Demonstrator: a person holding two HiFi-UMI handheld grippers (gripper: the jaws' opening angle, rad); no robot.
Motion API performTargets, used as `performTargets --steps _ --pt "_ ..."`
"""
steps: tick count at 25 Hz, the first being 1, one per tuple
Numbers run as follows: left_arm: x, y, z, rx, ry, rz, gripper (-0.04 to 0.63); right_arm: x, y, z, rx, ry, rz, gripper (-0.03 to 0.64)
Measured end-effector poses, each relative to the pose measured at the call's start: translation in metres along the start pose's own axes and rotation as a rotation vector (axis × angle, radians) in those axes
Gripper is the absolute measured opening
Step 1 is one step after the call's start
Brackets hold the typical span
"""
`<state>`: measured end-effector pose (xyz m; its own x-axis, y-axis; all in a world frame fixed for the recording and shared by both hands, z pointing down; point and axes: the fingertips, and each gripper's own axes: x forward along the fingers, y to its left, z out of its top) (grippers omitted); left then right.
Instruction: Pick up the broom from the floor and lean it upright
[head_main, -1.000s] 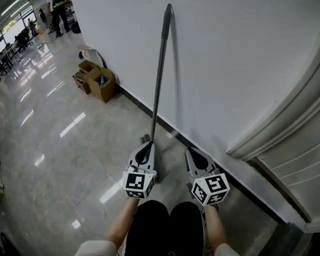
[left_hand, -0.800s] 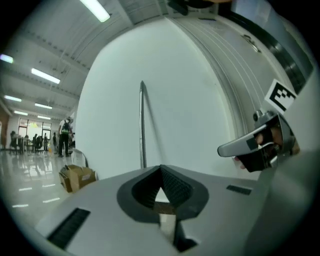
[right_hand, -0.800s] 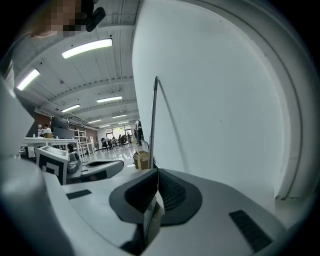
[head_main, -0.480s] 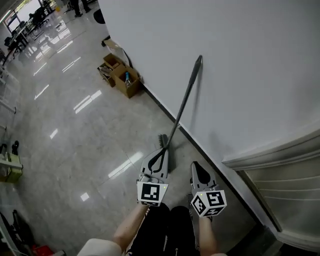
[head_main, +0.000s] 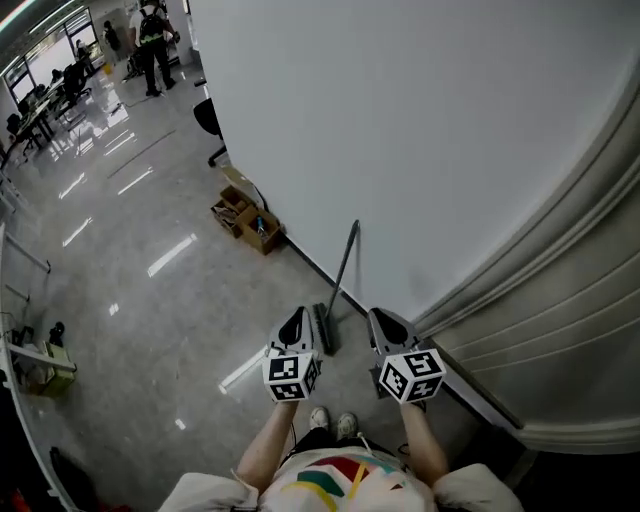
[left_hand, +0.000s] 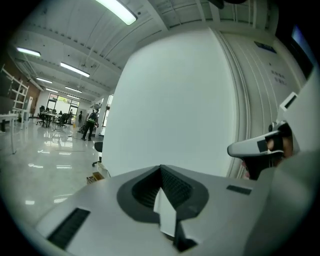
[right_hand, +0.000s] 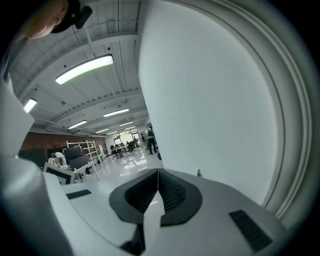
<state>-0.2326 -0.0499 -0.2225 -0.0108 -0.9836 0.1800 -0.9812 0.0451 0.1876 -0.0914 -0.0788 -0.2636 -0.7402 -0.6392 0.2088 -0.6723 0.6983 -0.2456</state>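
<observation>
The broom (head_main: 341, 281) stands tilted against the white wall, its brush head (head_main: 324, 329) on the floor and its dark handle tip (head_main: 355, 226) resting on the wall. Nothing holds it. In the head view my left gripper (head_main: 295, 319) hovers high above the floor just left of the brush head, shut and empty. My right gripper (head_main: 383, 319) is level with it on the other side of the broom, also shut and empty. In the left gripper view the jaws (left_hand: 161, 168) meet with nothing between them. The right gripper view shows closed jaws (right_hand: 158, 171) facing the wall.
Open cardboard boxes (head_main: 245, 218) lie by the wall beyond the broom, with a black chair (head_main: 208, 120) further on. A ribbed shutter (head_main: 560, 310) fills the right side. People (head_main: 150, 40) stand far off. My own feet (head_main: 333, 422) are below the grippers.
My left gripper was down at the broom's lower handle; it is now off the broom. Both grippers and the head view have risen well above the floor. The broom stays leaning on the wall.
</observation>
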Motion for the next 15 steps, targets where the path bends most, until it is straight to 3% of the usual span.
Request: performTargets --steps 3,9,15 --pt "-0.029 -0.013 0.021 0.014 -0.032 0.005 0.044 -0.034 0.011 0.005 -0.017 -0.023 0.017 0.012" --pt "-0.033 -0.017 0.005 0.069 -0.069 -0.041 0.044 -0.019 0.018 -0.037 -0.058 0.006 0.044 0.012" --pt "-0.09 -0.053 0.044 0.096 -0.085 -0.052 0.044 -0.071 0.043 -0.001 -0.053 -0.005 0.042 0.012"
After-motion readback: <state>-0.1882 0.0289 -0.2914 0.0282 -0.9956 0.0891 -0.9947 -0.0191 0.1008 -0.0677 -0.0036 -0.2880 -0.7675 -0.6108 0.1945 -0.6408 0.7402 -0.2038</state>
